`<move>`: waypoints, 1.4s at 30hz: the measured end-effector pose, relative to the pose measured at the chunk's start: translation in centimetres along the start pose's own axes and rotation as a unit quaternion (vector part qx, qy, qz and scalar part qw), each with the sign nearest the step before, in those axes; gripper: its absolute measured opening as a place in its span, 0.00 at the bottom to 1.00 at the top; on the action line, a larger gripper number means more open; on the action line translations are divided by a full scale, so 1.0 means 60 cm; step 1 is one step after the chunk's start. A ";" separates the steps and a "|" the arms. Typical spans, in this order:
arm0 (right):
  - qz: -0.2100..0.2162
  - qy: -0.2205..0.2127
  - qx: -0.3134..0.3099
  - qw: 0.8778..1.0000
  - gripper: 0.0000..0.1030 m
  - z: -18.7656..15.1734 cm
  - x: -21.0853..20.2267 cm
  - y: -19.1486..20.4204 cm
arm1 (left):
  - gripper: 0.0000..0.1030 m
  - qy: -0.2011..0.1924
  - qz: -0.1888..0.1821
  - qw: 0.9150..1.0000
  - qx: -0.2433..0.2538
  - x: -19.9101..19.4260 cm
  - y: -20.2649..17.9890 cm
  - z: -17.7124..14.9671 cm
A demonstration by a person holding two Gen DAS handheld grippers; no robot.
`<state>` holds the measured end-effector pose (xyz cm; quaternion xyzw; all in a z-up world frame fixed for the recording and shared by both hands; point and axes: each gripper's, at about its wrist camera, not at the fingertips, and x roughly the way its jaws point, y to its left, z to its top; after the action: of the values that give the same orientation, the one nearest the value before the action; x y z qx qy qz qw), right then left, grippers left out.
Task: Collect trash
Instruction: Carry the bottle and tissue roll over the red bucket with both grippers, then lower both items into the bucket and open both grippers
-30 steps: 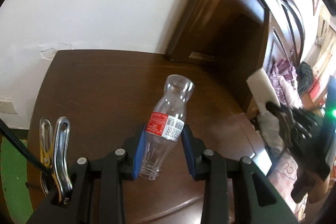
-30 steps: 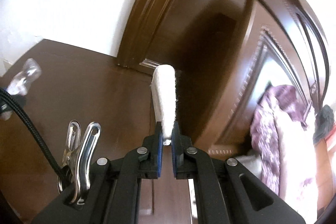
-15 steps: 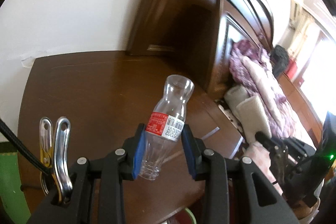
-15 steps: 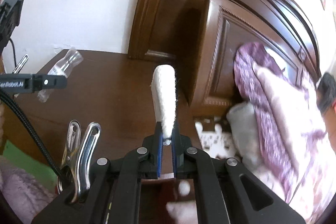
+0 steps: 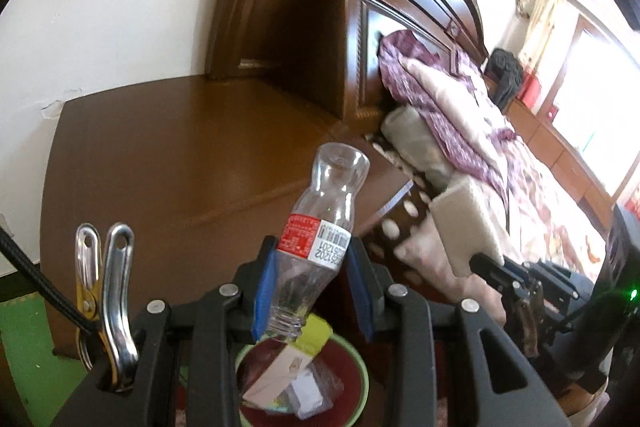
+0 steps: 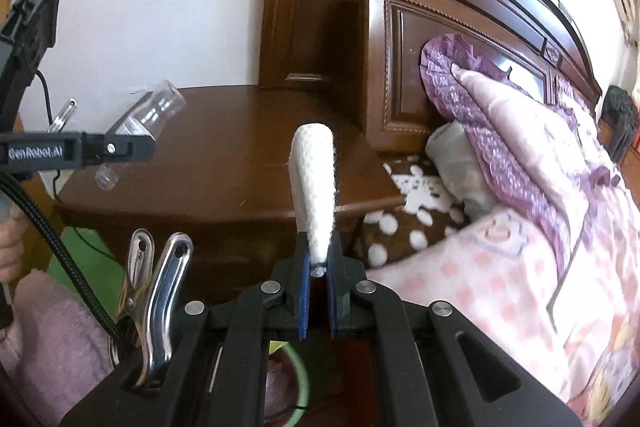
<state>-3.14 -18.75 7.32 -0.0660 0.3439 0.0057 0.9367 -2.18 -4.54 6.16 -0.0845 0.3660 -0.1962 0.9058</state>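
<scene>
Clear plastic bottle (image 5: 320, 243) is clamped neck-down in the left gripper (image 5: 314, 291); the right gripper (image 6: 318, 287) pinches a white sponge (image 6: 314, 187). Releasing off-centre risks missing the green-rimmed bin (image 5: 360, 383).

1. The nightstand top (image 5: 168, 155) lies bare, open to a gripper from above and from its front edge.
2. Behind it, the white wall (image 5: 120, 7) and the dark headboard post (image 5: 276, 15) close off the rear.
3. On one side the raised headboard panel (image 6: 400, 67) and piled bedding (image 6: 520, 155) block passage.
4. Below the held bottle (image 5: 320, 227), the green-rimmed bin (image 5: 360, 379) stands with its mouth open, partly filled with paper and plastic scraps.
</scene>
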 end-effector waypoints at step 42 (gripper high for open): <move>0.088 0.209 0.175 0.958 0.09 -0.329 0.184 0.070 | 0.34 0.212 0.055 0.976 0.009 0.213 0.023 -0.355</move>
<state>-7.68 -17.51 -15.20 0.1296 0.5325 0.0144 0.8364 -8.24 -8.80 -17.60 -0.0120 0.5523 -0.1627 0.8175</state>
